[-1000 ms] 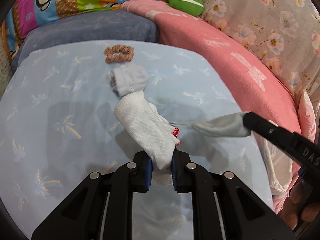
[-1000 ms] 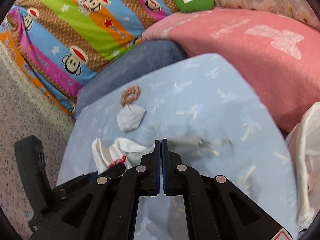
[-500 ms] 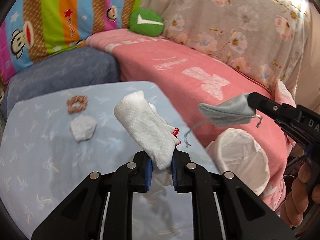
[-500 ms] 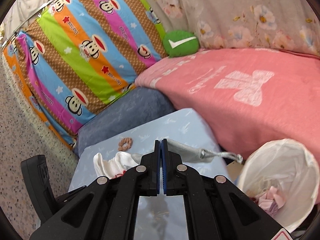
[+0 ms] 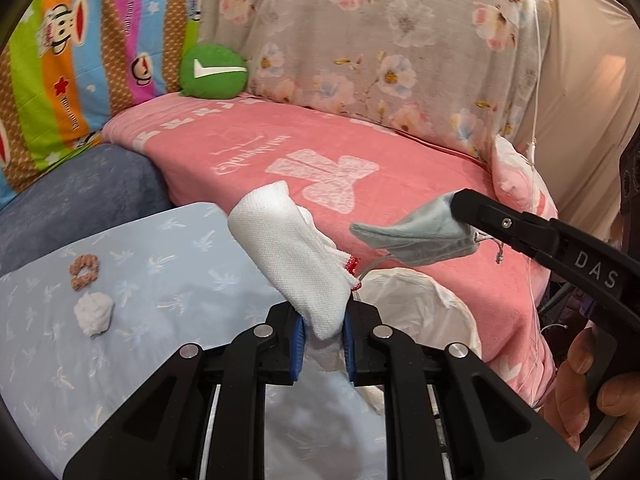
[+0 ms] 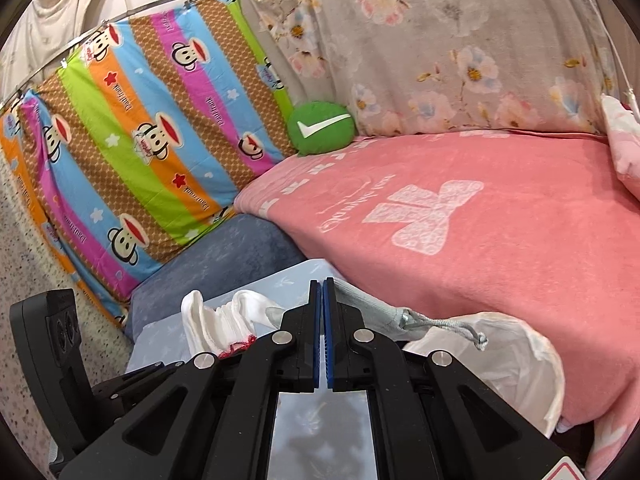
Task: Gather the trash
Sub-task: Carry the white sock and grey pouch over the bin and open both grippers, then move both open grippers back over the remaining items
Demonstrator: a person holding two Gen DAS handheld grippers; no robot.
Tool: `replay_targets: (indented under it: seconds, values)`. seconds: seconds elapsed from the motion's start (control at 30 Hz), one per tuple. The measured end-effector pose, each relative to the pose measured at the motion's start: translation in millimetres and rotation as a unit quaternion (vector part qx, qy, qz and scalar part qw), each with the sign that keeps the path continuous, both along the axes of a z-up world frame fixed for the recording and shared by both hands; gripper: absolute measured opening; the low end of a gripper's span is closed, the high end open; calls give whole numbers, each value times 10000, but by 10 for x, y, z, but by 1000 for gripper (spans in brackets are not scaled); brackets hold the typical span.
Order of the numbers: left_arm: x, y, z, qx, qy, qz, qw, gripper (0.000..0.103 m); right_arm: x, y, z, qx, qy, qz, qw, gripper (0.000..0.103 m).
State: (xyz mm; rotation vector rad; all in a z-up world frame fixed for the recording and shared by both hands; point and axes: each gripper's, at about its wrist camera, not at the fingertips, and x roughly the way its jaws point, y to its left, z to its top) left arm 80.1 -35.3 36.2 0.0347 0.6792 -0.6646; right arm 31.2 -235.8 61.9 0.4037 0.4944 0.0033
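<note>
The left gripper point(image 5: 323, 342) pinches the soft white knitted sock point(image 5: 292, 256) at one end, so the light cloth stands up above its fingers. The right gripper point(image 6: 322, 334), closed flat, holds the limp grey drawstring pouch point(image 6: 374, 308) by an edge. The white bag-lined bin point(image 6: 516, 364) is just ahead and below, to its right.

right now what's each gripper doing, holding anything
Left gripper: closed on the white sock.
Right gripper: closed on the grey drawstring pouch.
</note>
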Motion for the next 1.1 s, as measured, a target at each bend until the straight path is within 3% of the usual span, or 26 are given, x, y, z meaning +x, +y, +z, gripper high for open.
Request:
replay_targets:
  seconds: [0.73,0.77,0.9,1.1]
  values:
    - [-211,-734,-126,208,176,-649,9975,18,-300,-638,-232,217,123,-498,9984,3]
    - [-219,-758,-136,245,176,-625,9976,21,-309,-649,-242,222,124,-510,9984,4]
    - [-244,-798,-164,290,126,-520,9981,51,-351,-692,-259,250,111,-611,9978,8]
    - [-249,-809,-161,289,91,-450,9985,54,-375,-744,-287,289,117,-674,9972,16]
